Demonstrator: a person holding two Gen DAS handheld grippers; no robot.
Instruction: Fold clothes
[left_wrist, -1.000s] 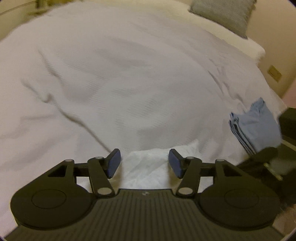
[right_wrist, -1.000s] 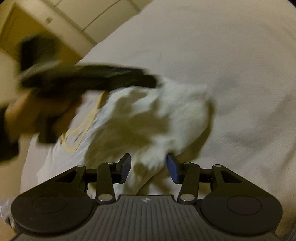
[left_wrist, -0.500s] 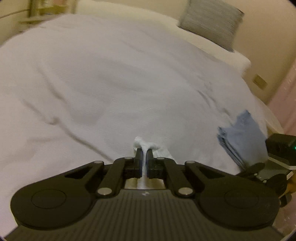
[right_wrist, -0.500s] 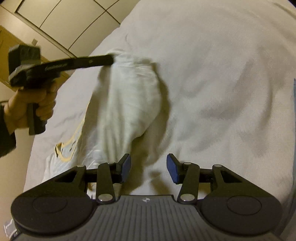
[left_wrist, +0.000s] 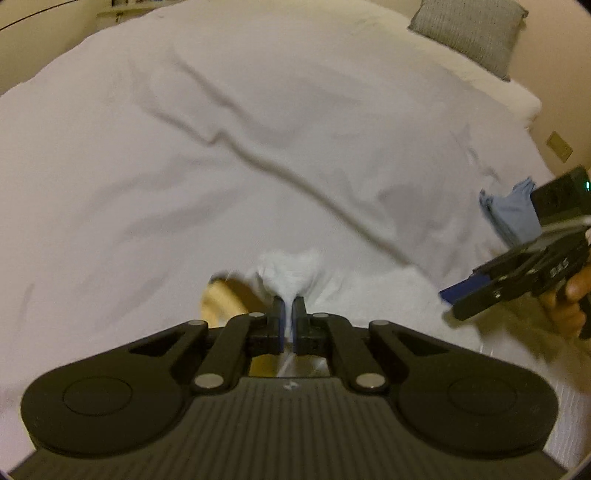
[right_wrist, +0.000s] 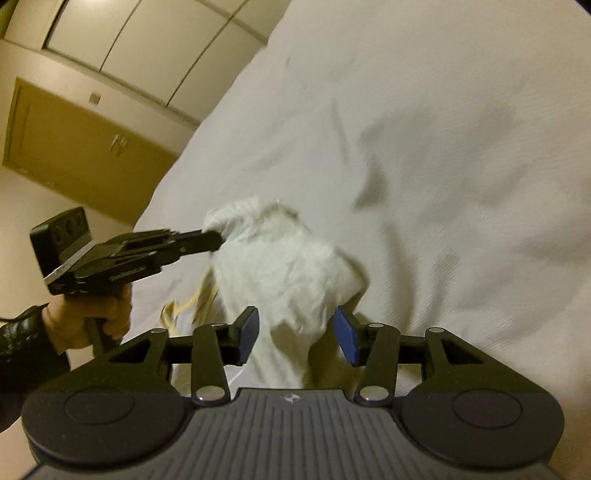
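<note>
Garment lift in progress: the left tool (left_wrist: 288, 317) is pinching a bunched corner of the white garment (right_wrist: 280, 266), jaws nearly together on the cloth, and is holding it above the bed (left_wrist: 221, 147), the rest of the fabric hanging down toward the near edge. The right tool (right_wrist: 295, 334) is sitting with its jaws wide apart on either side of the hanging cloth, gripping nothing; whether its blue pads (right_wrist: 345, 334) are touching the fabric is unclear from the blur. To do this step well, the right tool should probably be closing on a matching corner or hem, not on the middle of the drape, so that the garment can be spread flat on the bed before any fold; grabbing a thick wad would likely leave it twisted. A yellow print or trim (right_wrist: 192, 302) is showing on the underside, which may help in finding orientation. In the right wrist view the person's left hand (right_wrist: 88, 314) is gripping its handle from below, tool pointing level across the bed. A folded blue item (left_wrist: 511, 214) is lying well apart at the bed's far right edge.
</note>
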